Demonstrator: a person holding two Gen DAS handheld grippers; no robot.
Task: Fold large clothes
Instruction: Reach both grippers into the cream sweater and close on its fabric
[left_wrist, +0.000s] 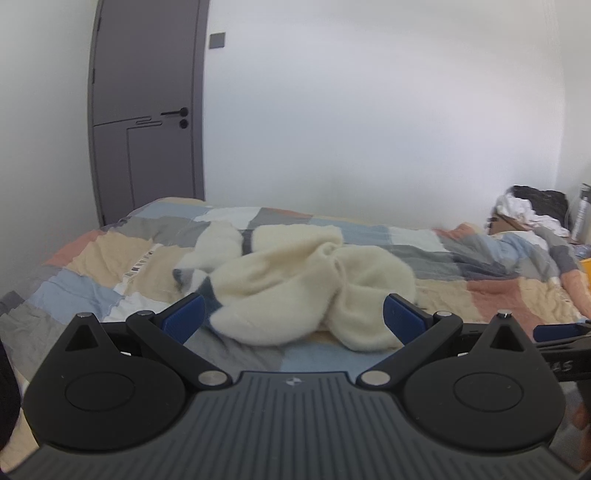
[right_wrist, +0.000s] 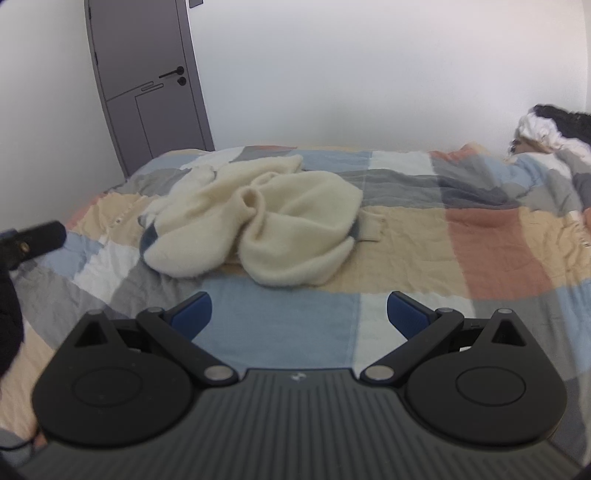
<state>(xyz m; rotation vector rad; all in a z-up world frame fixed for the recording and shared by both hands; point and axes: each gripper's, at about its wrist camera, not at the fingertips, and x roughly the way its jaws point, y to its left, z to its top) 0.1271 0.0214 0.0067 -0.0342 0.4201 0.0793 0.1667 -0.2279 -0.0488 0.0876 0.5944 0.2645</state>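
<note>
A cream fuzzy garment with grey-blue trim (left_wrist: 295, 280) lies crumpled in a heap on the patchwork bedspread (left_wrist: 110, 266). It also shows in the right wrist view (right_wrist: 273, 221), further ahead on the bedspread (right_wrist: 480, 243). My left gripper (left_wrist: 293, 319) is open and empty, its blue fingers just short of the heap's near edge. My right gripper (right_wrist: 299, 314) is open and empty, over a blue patch well short of the garment. The right gripper's tip shows at the right edge of the left wrist view (left_wrist: 561, 332), and the left gripper's body shows at the left edge of the right wrist view (right_wrist: 33, 240).
A grey door (left_wrist: 147, 110) stands behind the bed's far left corner. A pile of dark and white clothes (left_wrist: 532, 210) lies at the far right by a metal bottle (left_wrist: 581, 214). A white wall runs behind the bed.
</note>
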